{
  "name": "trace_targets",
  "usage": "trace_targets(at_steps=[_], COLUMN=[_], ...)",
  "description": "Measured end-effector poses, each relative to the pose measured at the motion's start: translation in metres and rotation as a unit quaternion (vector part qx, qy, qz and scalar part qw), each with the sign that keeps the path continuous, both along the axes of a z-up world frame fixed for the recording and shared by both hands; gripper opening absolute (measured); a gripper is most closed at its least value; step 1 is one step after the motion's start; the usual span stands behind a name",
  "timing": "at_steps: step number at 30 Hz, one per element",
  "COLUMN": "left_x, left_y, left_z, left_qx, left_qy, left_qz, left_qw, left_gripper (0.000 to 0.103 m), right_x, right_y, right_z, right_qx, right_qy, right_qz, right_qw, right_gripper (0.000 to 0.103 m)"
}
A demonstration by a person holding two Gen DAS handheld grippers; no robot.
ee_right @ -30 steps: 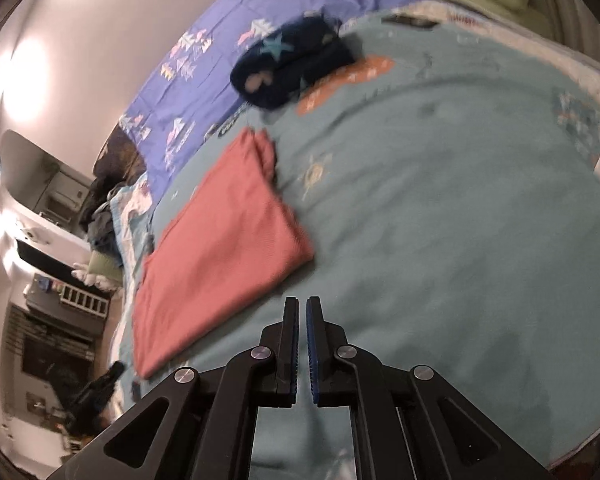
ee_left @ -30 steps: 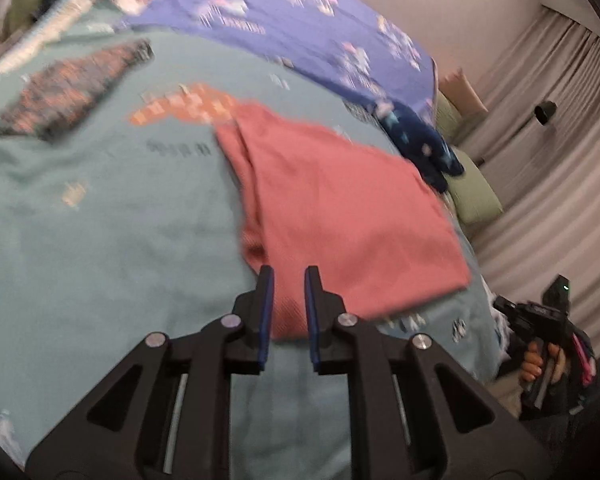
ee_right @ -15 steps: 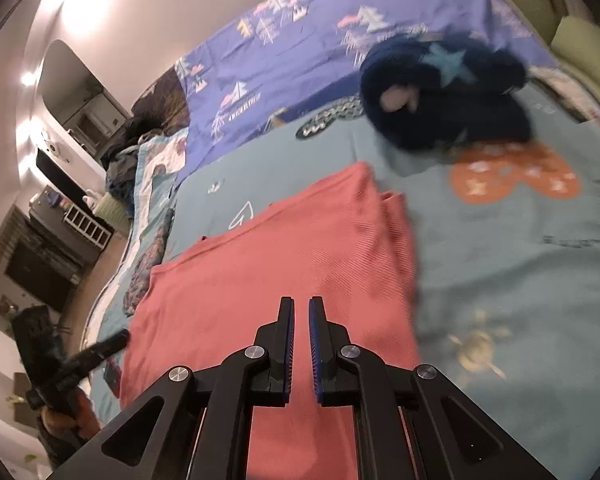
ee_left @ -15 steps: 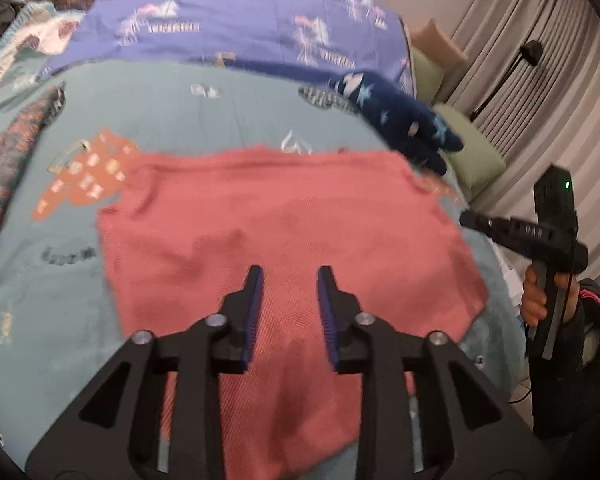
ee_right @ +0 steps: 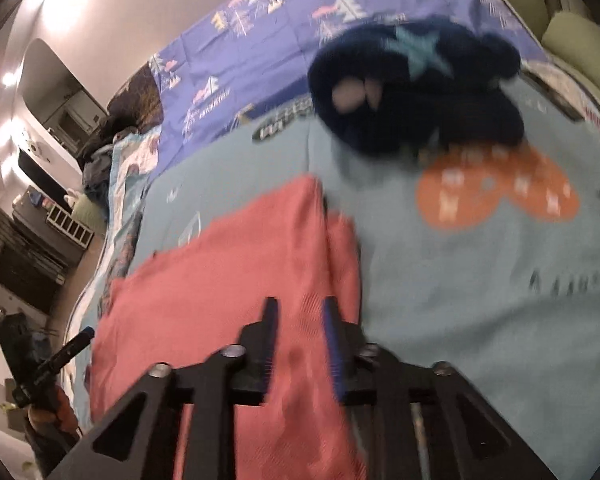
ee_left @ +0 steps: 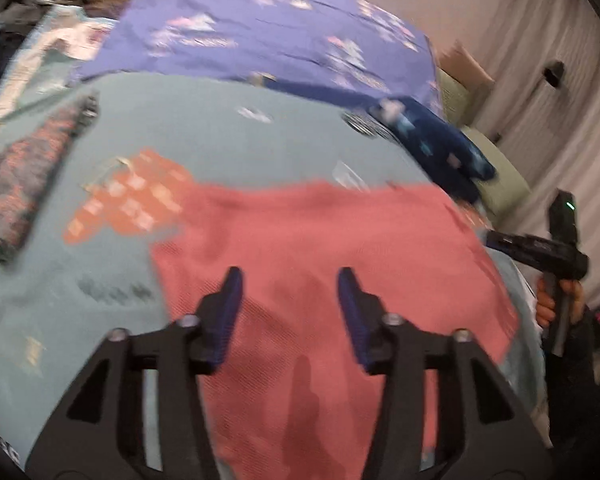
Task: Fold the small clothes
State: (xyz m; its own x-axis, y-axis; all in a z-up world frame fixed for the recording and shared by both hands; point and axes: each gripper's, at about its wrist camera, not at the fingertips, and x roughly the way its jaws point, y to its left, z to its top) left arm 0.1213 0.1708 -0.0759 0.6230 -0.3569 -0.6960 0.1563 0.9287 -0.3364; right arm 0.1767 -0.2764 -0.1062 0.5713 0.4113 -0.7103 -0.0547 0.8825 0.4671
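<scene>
A pink-red cloth (ee_left: 332, 248) lies flat on the teal bedspread (ee_left: 188, 136). My left gripper (ee_left: 290, 286) is open, its jaws wide apart, just over the cloth's near part. In the right wrist view the same cloth (ee_right: 220, 280) lies flat, with a folded edge on its right side. My right gripper (ee_right: 298, 318) is open with a modest gap, over that folded right edge. Neither gripper holds anything. The right gripper also shows in the left wrist view (ee_left: 540, 246), at the cloth's far right side.
A dark blue star-patterned garment (ee_right: 416, 88) lies bunched beyond the cloth, also in the left wrist view (ee_left: 436, 148). A purple patterned sheet (ee_left: 284, 36) covers the back of the bed. A dark patterned cloth (ee_left: 24, 176) lies at left. Curtains (ee_left: 560, 128) hang at right.
Both grippers have moved in over the pink-red cloth and opened; the left jaws widened a lot, the right went from shut to a modest gap.
</scene>
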Motion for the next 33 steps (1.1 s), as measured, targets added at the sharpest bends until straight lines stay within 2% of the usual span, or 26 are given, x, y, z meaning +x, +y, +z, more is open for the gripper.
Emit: trace_targets(at_steps=[4, 8, 10, 11, 12, 13, 14, 15, 18, 22, 25, 27, 30, 32, 33], left_x=[0.033, 0.054, 0.064, 0.068, 0.07, 0.072, 0.073, 0.073, 0.071, 0.074, 0.087, 0.092, 0.084, 0.068, 0.055], left_y=[0.017, 0.027, 0.029, 0.029, 0.029, 0.028, 0.028, 0.028, 0.027, 0.016, 0.01, 0.011, 0.021, 0.029, 0.031], left_z=[-0.012, -0.03, -0.038, -0.042, -0.045, -0.046, -0.045, -0.042, -0.025, -0.003, -0.013, -0.026, -0.036, -0.028, -0.021], left_qx=[0.006, -0.003, -0.004, -0.008, -0.016, -0.028, -0.042, -0.062, -0.091, -0.08, -0.042, -0.02, -0.027, -0.036, -0.035], left_qy=[0.032, 0.057, 0.07, 0.074, 0.077, 0.075, 0.068, 0.062, 0.022, -0.026, -0.016, 0.005, 0.036, 0.026, 0.014], left_qz=[0.031, 0.048, 0.057, 0.059, 0.059, 0.053, 0.047, 0.04, 0.034, 0.015, 0.019, 0.032, 0.053, 0.059, 0.06], left_qw=[0.999, 0.9972, 0.996, 0.9954, 0.9952, 0.9953, 0.9957, 0.9953, 0.995, 0.9963, 0.9988, 0.9993, 0.9976, 0.9973, 0.9975], left_gripper=[0.057, 0.058, 0.058, 0.058, 0.058, 0.046, 0.016, 0.006, 0.006, 0.006, 0.006, 0.008, 0.023, 0.04, 0.044], right_x=[0.034, 0.068, 0.077, 0.08, 0.082, 0.082, 0.08, 0.075, 0.067, 0.068, 0.076, 0.079, 0.063, 0.04, 0.027], right_y=[0.007, 0.016, 0.022, 0.024, 0.027, 0.029, 0.026, 0.024, 0.015, 0.003, -0.001, -0.004, -0.008, -0.01, -0.01], right_z=[0.0, -0.014, -0.021, -0.022, -0.022, -0.022, -0.018, -0.012, 0.006, 0.014, -0.002, -0.018, -0.018, -0.008, -0.004], right_qx=[-0.016, -0.013, -0.009, -0.01, -0.012, -0.008, -0.002, -0.001, 0.002, -0.011, -0.04, -0.019, 0.014, 0.003, -0.004], right_qy=[-0.006, 0.02, 0.029, 0.029, 0.027, 0.029, 0.02, 0.004, -0.024, -0.028, -0.003, 0.034, 0.037, 0.022, 0.018], right_qz=[0.011, 0.027, 0.037, 0.042, 0.046, 0.046, 0.041, 0.037, 0.022, -0.004, -0.034, -0.031, -0.021, -0.008, -0.001], right_qw=[1.0, 0.999, 0.999, 0.999, 0.999, 0.998, 0.999, 0.999, 0.999, 1.0, 0.999, 0.999, 0.999, 1.0, 1.0], right_gripper=[0.043, 0.056, 0.056, 0.046, 0.028, 0.005, 0.003, 0.002, 0.002, 0.002, 0.005, 0.006, 0.006, 0.01, 0.011])
